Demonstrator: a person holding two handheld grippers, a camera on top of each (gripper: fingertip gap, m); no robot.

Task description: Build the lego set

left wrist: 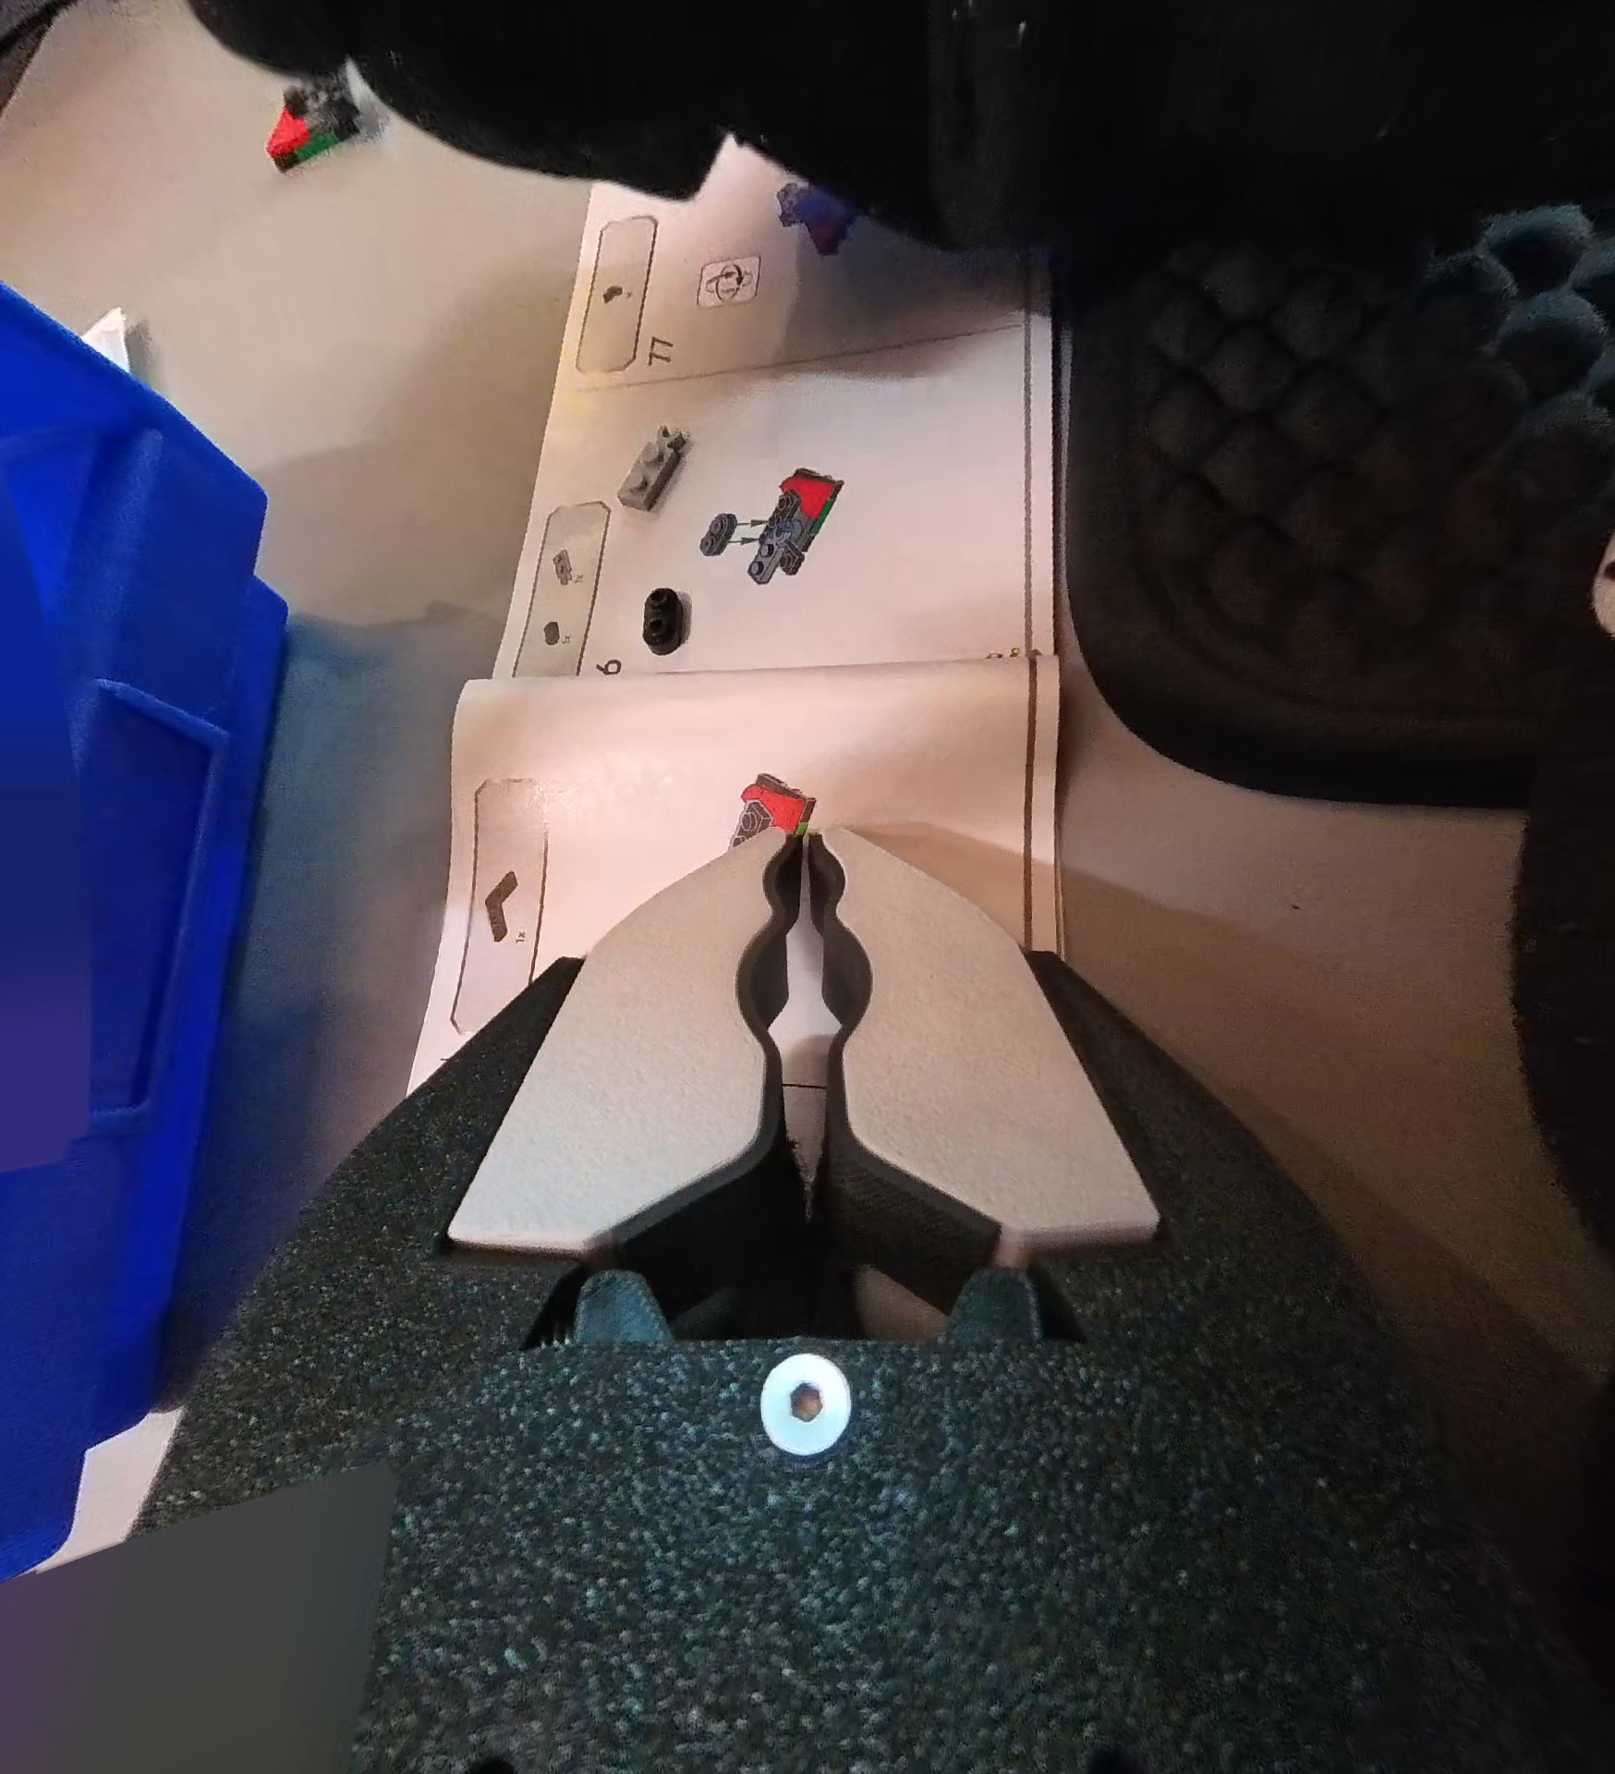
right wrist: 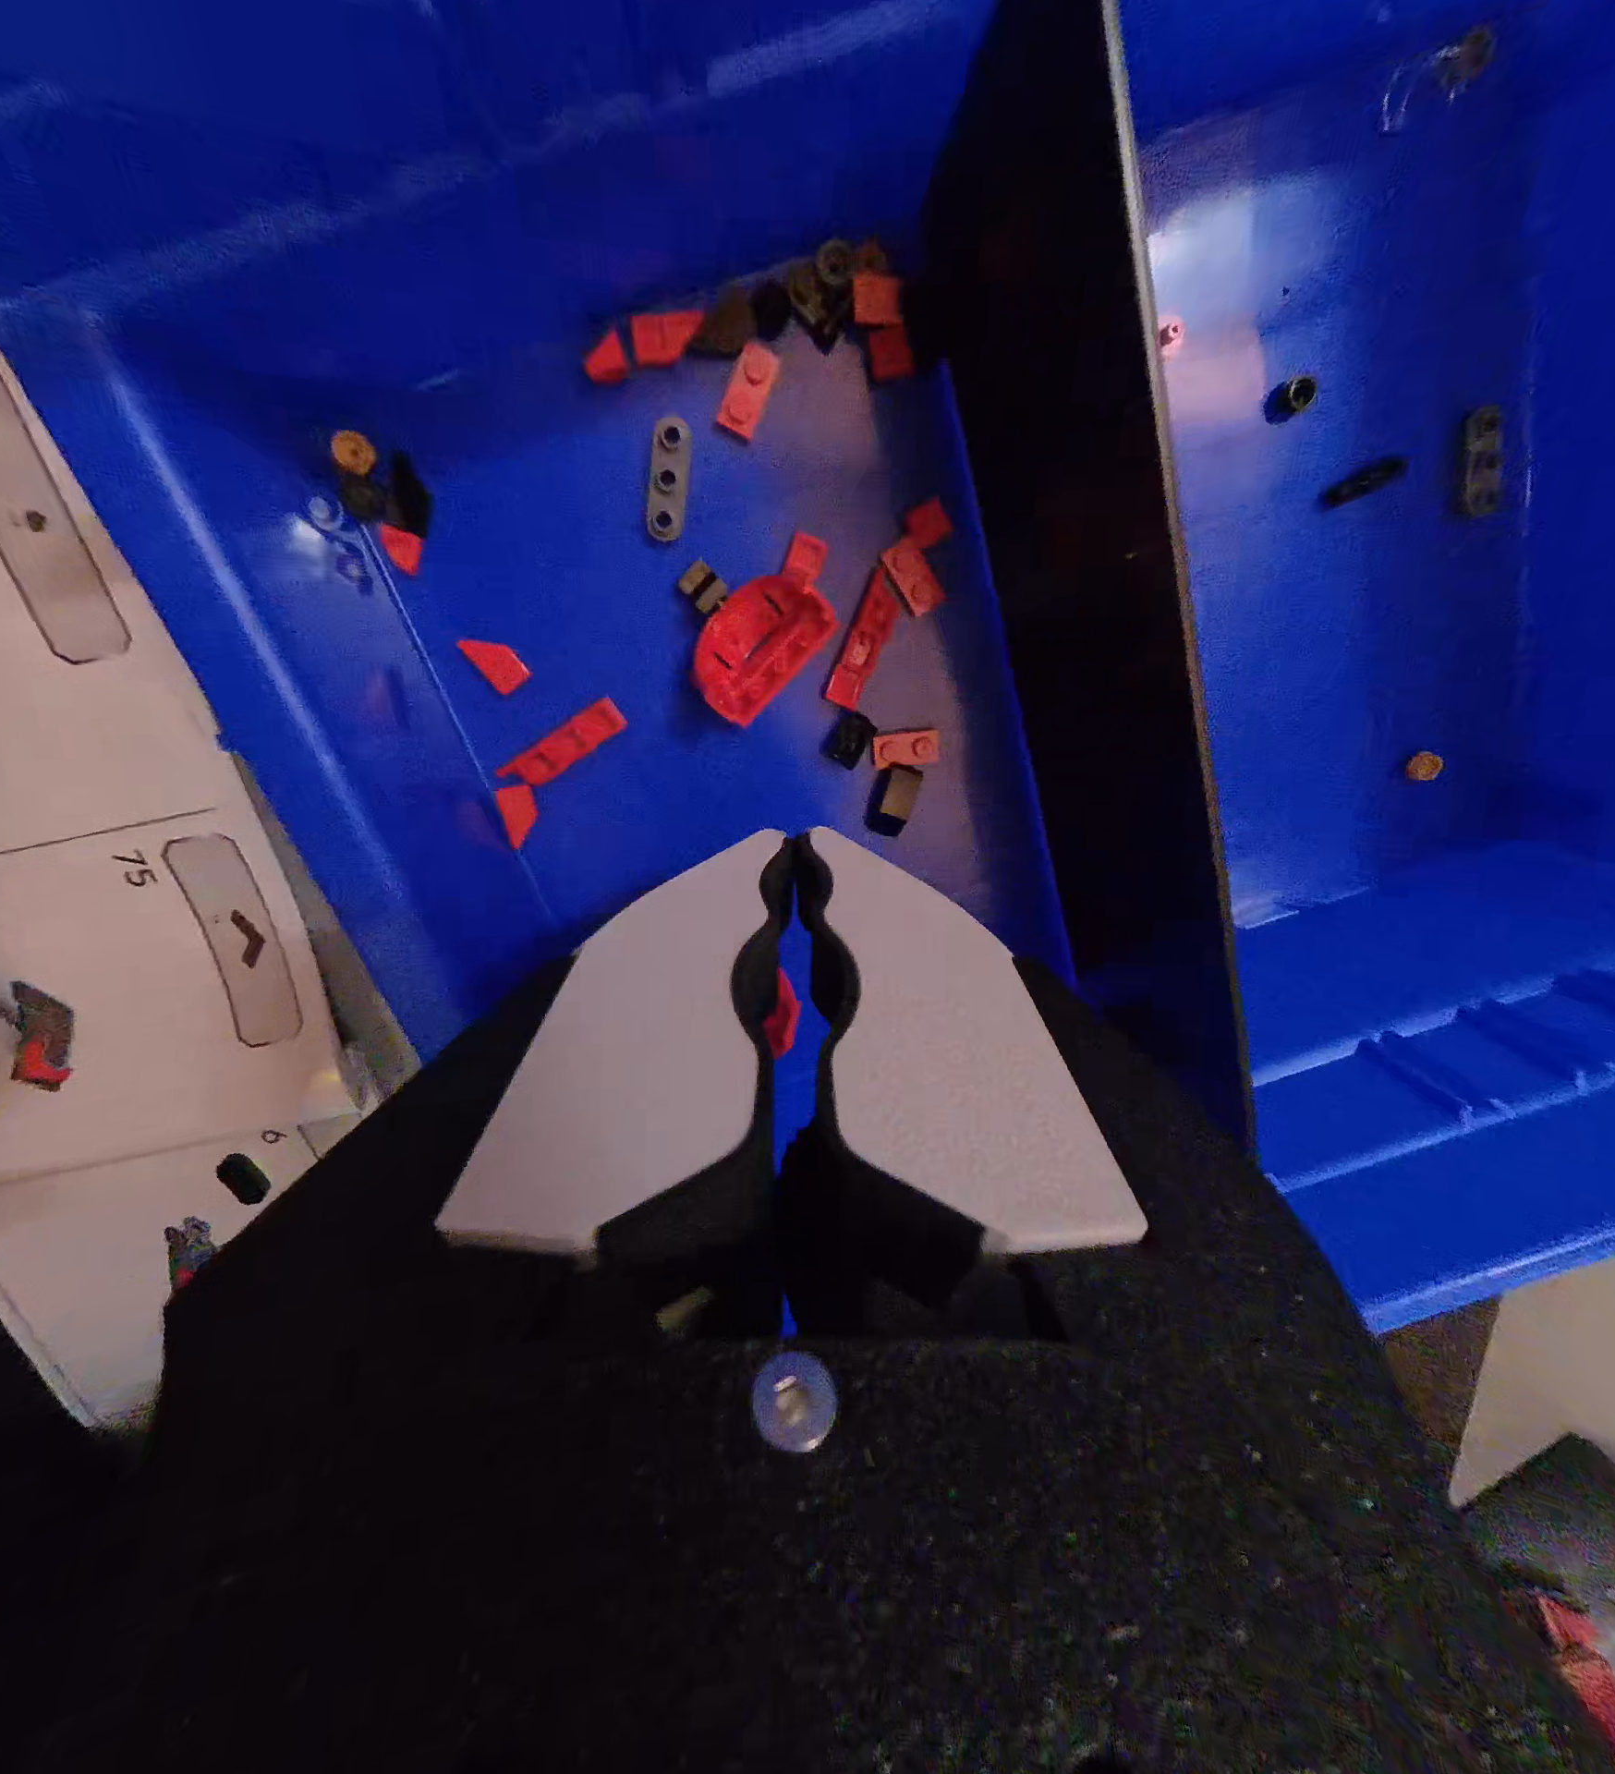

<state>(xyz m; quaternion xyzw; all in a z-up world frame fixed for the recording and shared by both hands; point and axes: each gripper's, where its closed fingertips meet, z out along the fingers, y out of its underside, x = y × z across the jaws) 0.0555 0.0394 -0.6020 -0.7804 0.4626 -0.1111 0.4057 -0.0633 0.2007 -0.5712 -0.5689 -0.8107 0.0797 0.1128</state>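
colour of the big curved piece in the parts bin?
Red. The big curved piece shows best in the right wrist view, on the blue bin floor.

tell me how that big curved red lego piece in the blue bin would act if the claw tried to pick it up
The big curved red piece is probably rigid and light. Its rounded, glossy shell may slip from flat claw tips. Lying loose on the smooth blue bin floor, it would likely slide or rock if pushed.

Speckled black gripper (left wrist: 804, 845) bodies, pale grey wavy-edged fingers (right wrist: 631, 1075), one silver hex screw (left wrist: 805, 1408) each.
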